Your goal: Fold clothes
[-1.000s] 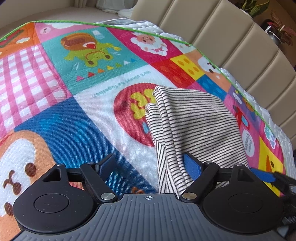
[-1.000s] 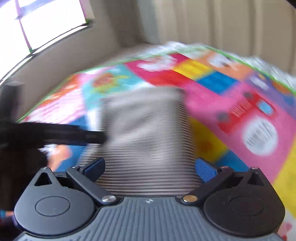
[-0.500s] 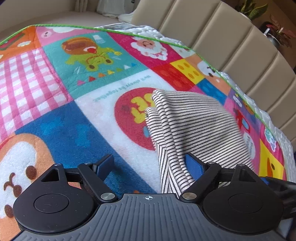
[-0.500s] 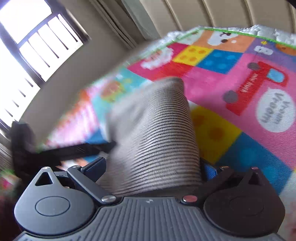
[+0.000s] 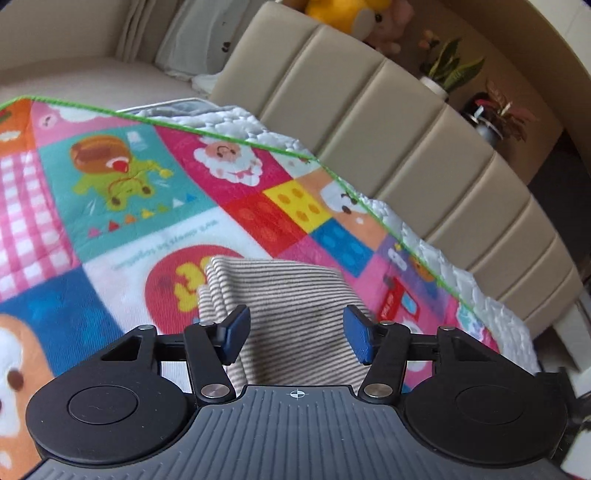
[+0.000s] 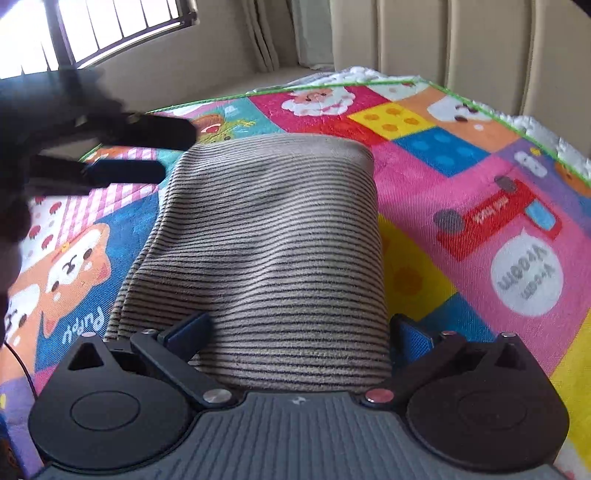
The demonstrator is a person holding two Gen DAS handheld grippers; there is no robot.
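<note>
A folded beige garment with thin dark stripes (image 5: 291, 314) lies on a colourful cartoon play mat (image 5: 122, 206). My left gripper (image 5: 295, 334) is open, its blue pads apart above the garment's near part. In the right wrist view the same garment (image 6: 269, 240) fills the middle, its near edge reaching between the pads of my open right gripper (image 6: 297, 338). The left gripper (image 6: 144, 147) shows as dark blurred fingers at the upper left, beside the garment's far corner. Neither gripper holds cloth.
A beige padded headboard (image 5: 406, 155) runs behind the mat. A white quilt (image 5: 480, 295) edges the mat on the right. Plush toys (image 5: 351, 14) and potted plants (image 5: 450, 74) sit behind it. A barred window (image 6: 92, 29) is at the far left.
My left gripper has moved right and tilted up, its pads now over the garment. My right gripper swung and steadied with the garment's near edge between its open pads.
</note>
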